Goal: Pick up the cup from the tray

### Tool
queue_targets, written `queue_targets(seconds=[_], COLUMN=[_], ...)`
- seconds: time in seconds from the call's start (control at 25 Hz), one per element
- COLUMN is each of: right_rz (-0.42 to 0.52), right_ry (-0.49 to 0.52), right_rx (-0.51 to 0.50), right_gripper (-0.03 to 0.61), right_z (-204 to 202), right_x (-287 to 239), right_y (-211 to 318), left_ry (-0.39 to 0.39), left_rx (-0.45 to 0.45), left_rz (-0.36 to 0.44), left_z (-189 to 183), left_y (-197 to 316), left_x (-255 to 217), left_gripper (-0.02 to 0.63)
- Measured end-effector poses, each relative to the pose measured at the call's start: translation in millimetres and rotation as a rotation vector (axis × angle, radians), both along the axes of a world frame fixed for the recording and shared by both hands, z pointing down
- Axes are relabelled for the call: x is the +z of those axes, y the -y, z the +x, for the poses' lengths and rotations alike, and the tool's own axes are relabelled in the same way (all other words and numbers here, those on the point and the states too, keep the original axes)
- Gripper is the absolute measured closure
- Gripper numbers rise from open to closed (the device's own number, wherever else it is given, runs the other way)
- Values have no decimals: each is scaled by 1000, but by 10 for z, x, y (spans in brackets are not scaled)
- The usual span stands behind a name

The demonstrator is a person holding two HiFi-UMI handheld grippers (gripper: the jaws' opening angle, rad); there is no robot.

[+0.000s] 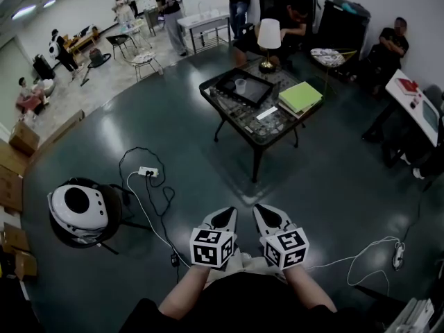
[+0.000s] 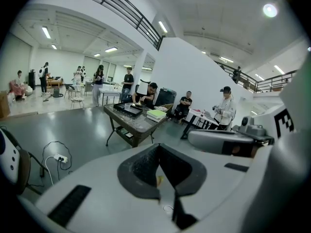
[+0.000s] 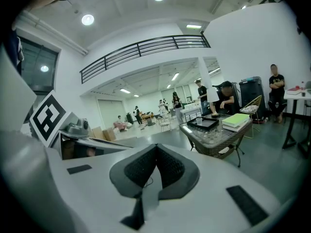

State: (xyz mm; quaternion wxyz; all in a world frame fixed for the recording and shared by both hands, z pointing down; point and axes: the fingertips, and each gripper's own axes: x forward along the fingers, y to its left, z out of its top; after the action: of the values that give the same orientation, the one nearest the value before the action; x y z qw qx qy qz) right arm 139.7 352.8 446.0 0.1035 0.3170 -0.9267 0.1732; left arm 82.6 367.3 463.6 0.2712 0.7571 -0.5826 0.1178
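Black-and-white square markers [image 1: 210,247] label the closed left tongs [image 1: 226,216] and right tongs [image 1: 266,214].

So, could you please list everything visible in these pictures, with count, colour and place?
table: one, dark, ahead on the floor
tray: one, black, on the table
cup: one, clear, in the tray
lamp: one, white shade, far table edge
books: one stack, green on top, right of the tray
power strip: one, white, floor left of the table
round object: one, black and white, floor at left
people: several, far side of the room
left claw: one, white, shut, bottom centre
right claw: one, white, shut, beside it
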Motion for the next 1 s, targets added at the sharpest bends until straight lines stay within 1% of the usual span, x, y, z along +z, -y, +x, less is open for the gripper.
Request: queue_targets(seconds=[0.2,0.48,0.76,1.0], right_rz=[-4,-14,-26,-26], right_ry=[-2,-10,-22,-26], right_rx=[3,12,27,31], right_gripper=[568,568,568,568], right_z=[-26,-76,-165,-319], right_x=[-15,41,96,80], right_y=[57,192,540,960], left_ry=[12,-3,-5,-8], left_rx=[-4,15,24,23], left_rz=[-9,-22,-28,-26], left_z=[-40,-51,-164,-324], left_y=[48,195,558,986], left_x=[-6,60,91,64], left_gripper=[604,604,604,604])
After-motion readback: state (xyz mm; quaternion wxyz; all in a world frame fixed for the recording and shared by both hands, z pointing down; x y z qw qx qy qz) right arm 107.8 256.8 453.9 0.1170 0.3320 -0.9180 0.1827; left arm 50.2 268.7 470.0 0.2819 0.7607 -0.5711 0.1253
